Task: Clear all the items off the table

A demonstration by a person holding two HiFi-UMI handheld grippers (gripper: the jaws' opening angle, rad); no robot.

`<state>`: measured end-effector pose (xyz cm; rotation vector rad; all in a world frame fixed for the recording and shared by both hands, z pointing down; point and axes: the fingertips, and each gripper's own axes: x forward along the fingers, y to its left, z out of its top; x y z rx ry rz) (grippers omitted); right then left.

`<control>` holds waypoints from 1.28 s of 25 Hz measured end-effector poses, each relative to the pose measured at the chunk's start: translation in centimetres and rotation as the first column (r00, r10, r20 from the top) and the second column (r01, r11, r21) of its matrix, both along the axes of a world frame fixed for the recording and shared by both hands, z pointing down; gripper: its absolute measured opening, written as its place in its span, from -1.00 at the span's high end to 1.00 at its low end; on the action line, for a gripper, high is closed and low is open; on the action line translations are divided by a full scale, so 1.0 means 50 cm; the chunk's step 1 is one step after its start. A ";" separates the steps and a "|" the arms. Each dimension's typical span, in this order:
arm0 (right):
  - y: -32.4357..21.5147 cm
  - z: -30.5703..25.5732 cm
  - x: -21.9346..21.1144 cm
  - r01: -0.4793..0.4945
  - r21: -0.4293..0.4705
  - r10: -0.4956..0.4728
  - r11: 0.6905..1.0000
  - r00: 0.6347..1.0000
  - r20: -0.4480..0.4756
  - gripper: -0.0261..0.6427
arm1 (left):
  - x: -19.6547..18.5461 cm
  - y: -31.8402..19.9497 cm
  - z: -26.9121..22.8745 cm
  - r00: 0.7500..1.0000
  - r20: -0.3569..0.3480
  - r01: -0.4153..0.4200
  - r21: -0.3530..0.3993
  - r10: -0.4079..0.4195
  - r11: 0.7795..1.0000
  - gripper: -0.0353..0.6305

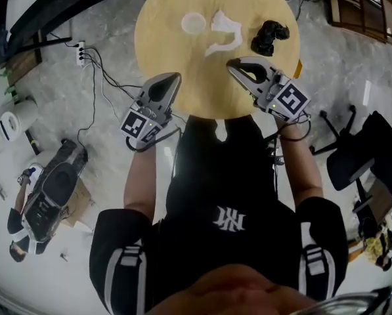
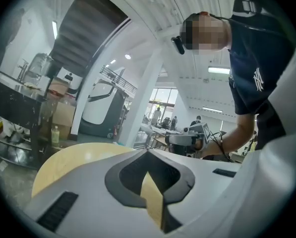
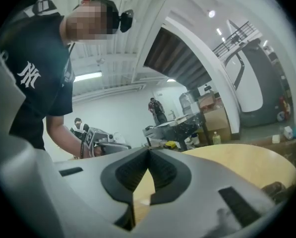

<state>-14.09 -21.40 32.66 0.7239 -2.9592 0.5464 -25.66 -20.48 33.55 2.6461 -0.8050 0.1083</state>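
Item 1: round pale-yellow wooden surface (image 1: 157, 41), seen from above in the head view; three things lie on its far half.

Item 2: flat white round disc (image 1: 194, 23); lies far left of centre, apart from the rest.

Item 3: white crumpled curled scrap (image 1: 224, 34), paper or plastic, cannot tell which; lies just right of the disc, near the middle.

Item 4: black crumpled lump (image 1: 269, 37); lies near the right rim, close beside the scrap but apart from it; material cannot be made out.

Item 5: left gripper (image 1: 175, 77), white and grey with a marker cube; tip over the near left edge of the surface, body hanging off the rim; jaws clenched tip to tip in the left gripper view (image 2: 148, 150), nothing between them; well apart from all three things.

Item 6: right gripper (image 1: 230, 62), same make; over the near right part of the surface, tip pointing toward the centre; jaws clenched together in the right gripper view (image 3: 148, 150), empty; near the scrap and the lump, touching neither.

Item 7: white power strip (image 1: 81, 53) with black cables on the grey floor, left of the surface.

Item 8: black office chair (image 1: 353, 159) on the floor at right.
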 end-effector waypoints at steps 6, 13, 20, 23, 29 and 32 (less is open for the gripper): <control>-0.040 0.064 -0.005 -0.022 0.025 0.023 0.999 0.999 -0.046 0.91 | 0.023 -0.050 0.047 0.999 0.035 -0.026 0.041 0.025 0.999 0.85; -0.115 0.113 -0.011 -0.039 0.062 0.046 0.997 0.992 -0.119 0.91 | 0.025 -0.102 0.122 0.995 0.095 -0.043 0.039 0.039 0.998 0.85; -0.114 0.139 -0.023 -0.009 0.121 0.031 0.993 0.982 -0.188 0.91 | 0.033 -0.073 0.151 0.996 0.082 -0.039 0.080 0.033 0.996 0.86; -0.118 0.152 -0.024 -0.002 0.123 0.027 0.992 0.979 -0.202 0.91 | 0.036 -0.065 0.151 0.999 0.042 -0.036 0.097 0.032 0.995 0.85; -0.122 0.188 -0.048 0.041 0.122 -0.006 0.992 0.961 -0.277 0.91 | 0.021 -0.067 0.149 0.999 0.021 -0.031 0.117 0.029 0.993 0.85; -0.123 0.206 -0.050 0.017 0.101 0.015 0.995 0.954 -0.299 0.86 | 0.023 -0.069 0.148 0.999 0.016 -0.036 0.132 0.034 0.991 0.85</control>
